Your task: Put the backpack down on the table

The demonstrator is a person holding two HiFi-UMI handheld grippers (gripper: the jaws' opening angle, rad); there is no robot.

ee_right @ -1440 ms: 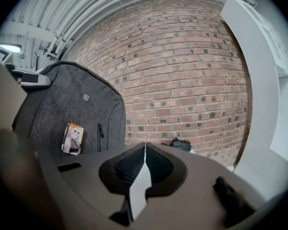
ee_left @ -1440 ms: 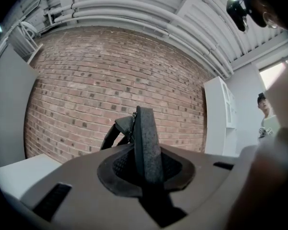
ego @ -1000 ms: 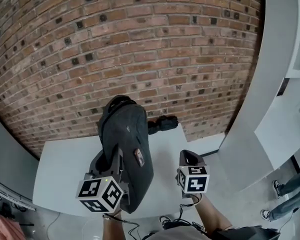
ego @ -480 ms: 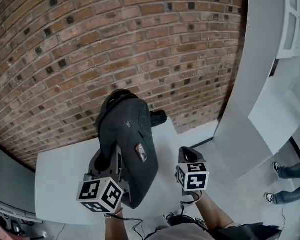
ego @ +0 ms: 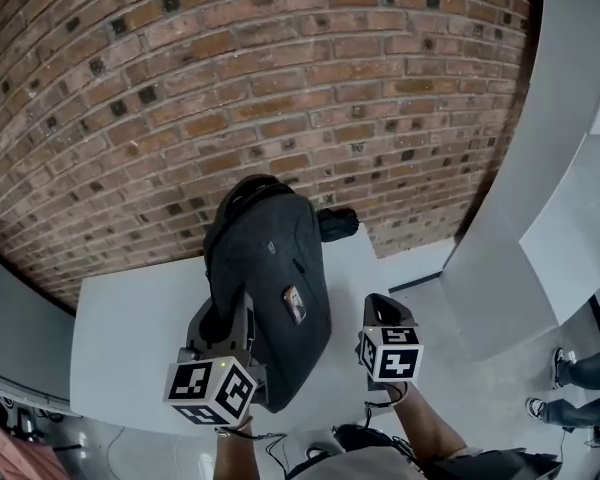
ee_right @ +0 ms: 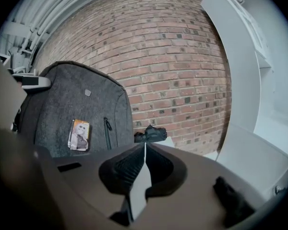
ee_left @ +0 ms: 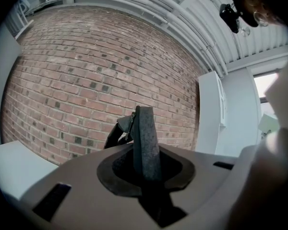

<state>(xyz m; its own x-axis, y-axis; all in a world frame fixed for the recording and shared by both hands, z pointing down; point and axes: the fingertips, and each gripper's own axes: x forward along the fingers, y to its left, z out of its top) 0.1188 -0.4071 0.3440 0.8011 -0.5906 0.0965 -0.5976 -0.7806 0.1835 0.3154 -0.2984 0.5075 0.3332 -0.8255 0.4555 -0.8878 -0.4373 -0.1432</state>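
Note:
A dark grey backpack [ego: 270, 278] with a small orange tag hangs upright over the white table [ego: 130, 338]. My left gripper [ego: 225, 326] is at its left side, shut on a padded strap [ee_left: 145, 138] of the backpack that stands up between the jaws. In the right gripper view the backpack [ee_right: 72, 111] fills the left, with its tag [ee_right: 79, 134] and a zip facing me. My right gripper [ego: 381, 306] hovers to the right of the backpack, apart from it, its jaws shut [ee_right: 144, 151] with nothing in them. I cannot tell whether the backpack's bottom touches the table.
A black bundle [ego: 337, 223] lies at the table's far right corner [ee_right: 151, 133], against the brick wall [ego: 280, 88]. A white pillar and cabinet [ego: 540, 228] stand close on the right. A person's legs [ego: 580, 386] show on the floor at the far right.
Both grippers and the backpack have come down a little toward the table. The left grip on the strap is unchanged and the right jaws stay shut.

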